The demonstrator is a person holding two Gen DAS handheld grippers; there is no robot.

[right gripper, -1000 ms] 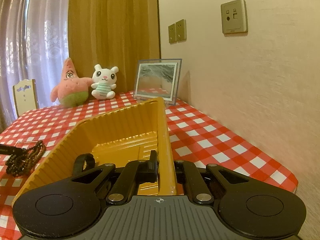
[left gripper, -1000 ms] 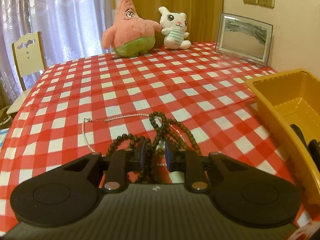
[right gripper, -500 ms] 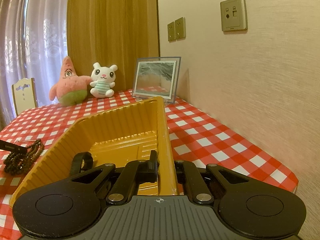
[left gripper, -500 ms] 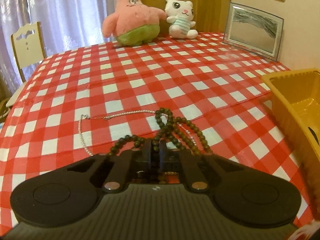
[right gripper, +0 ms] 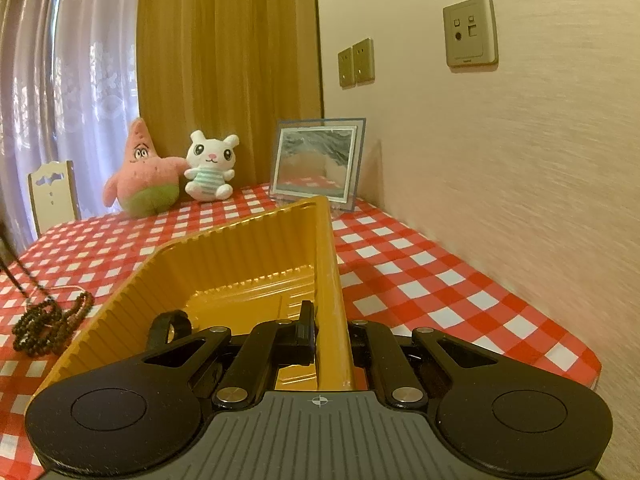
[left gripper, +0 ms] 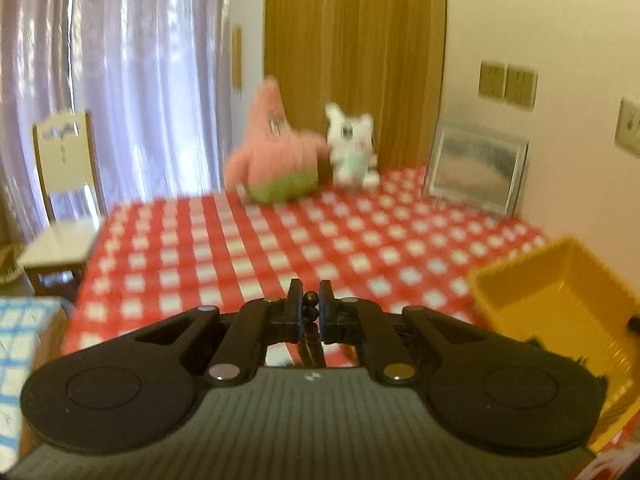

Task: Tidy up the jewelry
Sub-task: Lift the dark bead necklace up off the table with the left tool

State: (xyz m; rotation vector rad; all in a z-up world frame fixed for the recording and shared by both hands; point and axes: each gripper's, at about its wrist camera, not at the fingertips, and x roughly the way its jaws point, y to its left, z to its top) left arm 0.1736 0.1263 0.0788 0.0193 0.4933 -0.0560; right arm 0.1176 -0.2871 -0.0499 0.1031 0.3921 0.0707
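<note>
Two grippers are in your hands. Your left gripper (left gripper: 309, 307) has its jaws drawn narrow on the dark bead strand (left gripper: 310, 300), with two beads showing in the gap; that view is blurred. In the right wrist view the rest of the bead strand (right gripper: 44, 326) lies heaped on the bench (right gripper: 420, 272) at 9 o'clock, just beside the yellow tray's left wall, and two thin lines of beads rise from the heap toward the upper left edge of the frame. A pale thin chain (right gripper: 66, 289) shows faintly by the heap.

Your right gripper (right gripper: 326, 330) has its jaws closed on the right wall of the yellow tray (right gripper: 240, 256), one finger (right gripper: 306, 330) inside and the other outside. A black ring-shaped item (right gripper: 166, 326) sits inside the tray near its near left corner.

From the left wrist view the yellow tray (left gripper: 560, 308) stands at 3 o'clock, with red checked bench (left gripper: 248, 248) between it and your held beads. At 12 o'clock, well apart at the far edge, sit a pink starfish plush (right gripper: 142, 178) and a white bunny plush (right gripper: 210, 172), touching each other; a framed picture (right gripper: 318, 160) stands at 1 o'clock against the wall. A white chair (left gripper: 66, 184) stands off the bench at 10 o'clock, and a blue checked surface (left gripper: 20, 344) lies at 8 o'clock.
</note>
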